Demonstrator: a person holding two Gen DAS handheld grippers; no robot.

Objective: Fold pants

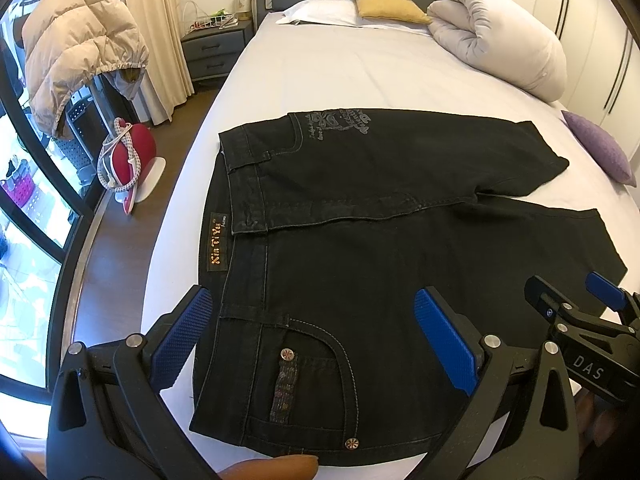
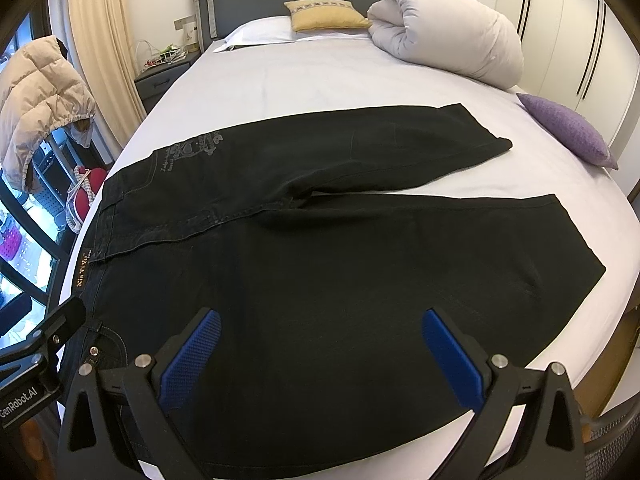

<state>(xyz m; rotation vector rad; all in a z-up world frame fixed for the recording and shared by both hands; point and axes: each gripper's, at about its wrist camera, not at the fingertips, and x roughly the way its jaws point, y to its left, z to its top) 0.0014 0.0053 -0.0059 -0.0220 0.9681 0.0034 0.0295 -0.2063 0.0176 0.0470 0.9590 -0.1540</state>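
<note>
Pants (image 1: 400, 248): black denim, grey print near waistband, orange-lettered label. Gripper pads (image 1: 444, 332): blue, textured. Bed sheet (image 1: 340, 76): white. Cushions: yellow (image 1: 384, 4), purple (image 2: 568, 128). Jacket (image 1: 76, 48): beige, quilted.

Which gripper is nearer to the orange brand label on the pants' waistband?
Left. The left gripper hovers open beside the brand label; the right gripper hovers open farther along the near leg.
</note>
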